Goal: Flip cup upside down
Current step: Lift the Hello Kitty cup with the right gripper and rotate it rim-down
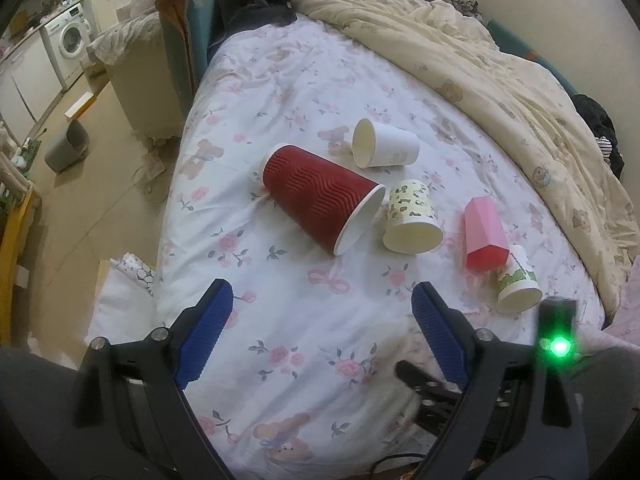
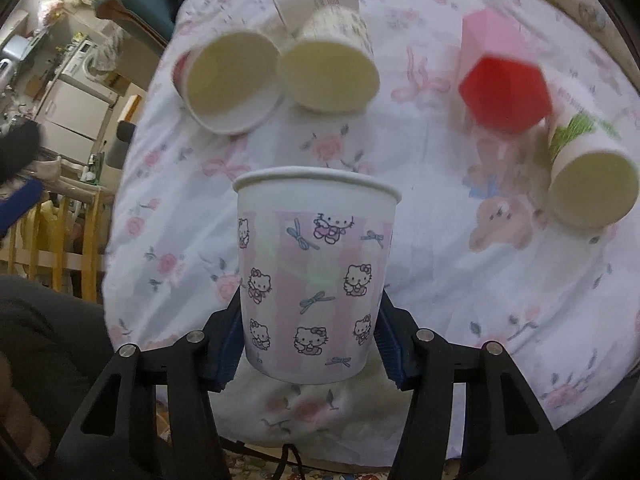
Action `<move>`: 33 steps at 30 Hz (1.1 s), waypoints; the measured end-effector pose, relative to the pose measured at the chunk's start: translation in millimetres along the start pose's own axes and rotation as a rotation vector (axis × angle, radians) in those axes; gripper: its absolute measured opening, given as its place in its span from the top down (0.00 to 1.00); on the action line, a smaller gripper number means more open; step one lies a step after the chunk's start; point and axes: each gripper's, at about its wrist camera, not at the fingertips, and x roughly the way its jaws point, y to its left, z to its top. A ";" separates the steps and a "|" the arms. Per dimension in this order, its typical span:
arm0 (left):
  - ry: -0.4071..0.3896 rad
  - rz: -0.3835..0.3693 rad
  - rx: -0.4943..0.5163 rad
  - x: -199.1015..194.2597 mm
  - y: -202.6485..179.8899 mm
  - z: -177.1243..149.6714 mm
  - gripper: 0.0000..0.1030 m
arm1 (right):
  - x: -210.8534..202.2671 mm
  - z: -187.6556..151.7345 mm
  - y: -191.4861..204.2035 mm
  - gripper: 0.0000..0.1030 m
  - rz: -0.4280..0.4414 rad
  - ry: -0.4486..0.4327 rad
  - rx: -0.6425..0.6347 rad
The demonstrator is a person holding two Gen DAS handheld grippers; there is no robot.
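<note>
Item: Hello Kitty cup [image 2: 316,280]. Location: between the two blue-padded fingers [image 2: 226,344] of the right gripper [image 2: 308,340], lower middle of the right wrist view, raised clear of the floral bedsheet [image 2: 432,288]. The pads press its lower wall on the left and on the right; its base points toward the camera and its rim away, mouth uppermost in the frame.

Appearance: white paper cup with pale pink vertical stripes, black-outlined kitten figures and small blue-grey bows; rolled white rim; tapered toward the base; no dent visible.

Right gripper: narrowed onto the cup, clamping it by both pads.

Left gripper [image 1: 322,316]: jaws spread wide, nothing between them, poised above the sheet near the bed's near edge, well apart from the cups.

Other items on the sheet, left to right in the left wrist view:
- red ribbed cup [image 1: 320,196], on its side, mouth toward the camera and rightward.
- white cup [image 1: 384,144], on its side behind the red one, mouth to the left.
- cartoon-print cup [image 1: 412,216], on its side, touching the red cup's rim.
- pink faceted cup [image 1: 484,232], on its side, red interior facing the camera.
- green-print cup [image 1: 518,280], on its side, just beside the pink one.

Beyond: cream quilt [image 1: 480,60] bunched along the far side; washing machine [image 1: 66,38] at far left.
</note>
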 end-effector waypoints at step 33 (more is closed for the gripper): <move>-0.042 0.021 0.060 5.2 -17.5 -4.3 0.14 | -107.1 21.9 -27.2 0.42 0.097 -0.323 -0.110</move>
